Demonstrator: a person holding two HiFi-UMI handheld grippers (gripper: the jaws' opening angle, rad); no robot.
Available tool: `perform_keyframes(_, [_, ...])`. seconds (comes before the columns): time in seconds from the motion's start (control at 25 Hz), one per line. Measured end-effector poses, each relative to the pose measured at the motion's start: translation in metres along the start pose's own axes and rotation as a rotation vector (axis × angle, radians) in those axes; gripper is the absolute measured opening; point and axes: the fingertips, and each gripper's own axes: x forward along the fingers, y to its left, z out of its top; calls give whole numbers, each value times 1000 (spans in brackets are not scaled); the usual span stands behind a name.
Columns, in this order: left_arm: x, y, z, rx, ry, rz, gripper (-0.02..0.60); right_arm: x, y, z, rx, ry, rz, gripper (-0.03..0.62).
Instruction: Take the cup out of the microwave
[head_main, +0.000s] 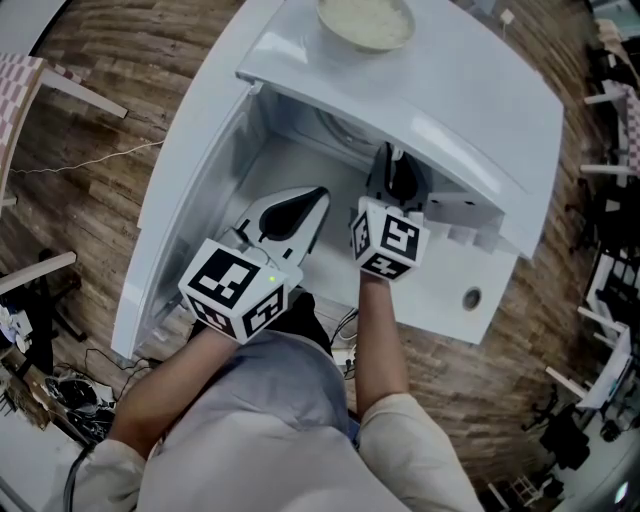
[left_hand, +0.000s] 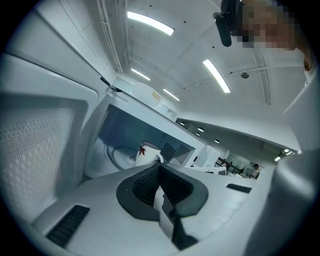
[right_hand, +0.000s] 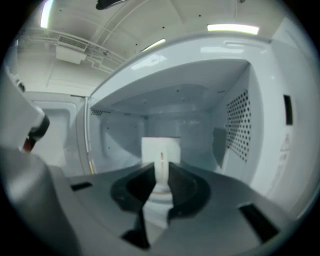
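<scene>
**tinker_joe:** so what's sitting in what here?

**mugwatch:** white microwave (head_main: 480, 110) with its door (head_main: 185, 200) swung wide open to the left. The cup (right_hand: 160, 147) is inside the cavity, upright, about the middle of the floor on the round glass plate (left_hand: 112, 152). It's a white cup with a little red leaf mark on the side. Can't see into it from any angle, so no clue if there's anything in it. There's also a pale bowl (head_main: 365, 20) parked on top of the microwave, and I can't tell what's in that either

**tinker_joe:** and the claws?

**mugwatch:** the right claw (right_hand: 160, 169) is reaching into the cavity. Its jaws are only a narrow gap apart, and the cup's handle sits edge-on right in that gap and fills it, so it's clamped on the handle. The left claw (left_hand: 159, 164) is outside, just in front of the opening and beside the right one. Its jaws are together at the tips with nothing between them, and the cup shows beyond them inside the microwave, well clear
</scene>
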Motion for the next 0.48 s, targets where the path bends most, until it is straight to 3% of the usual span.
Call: perform_keyframes(0.48, [0,-1,3,2,-6,10,9,-12,-8,18,4,-63,-24,80])
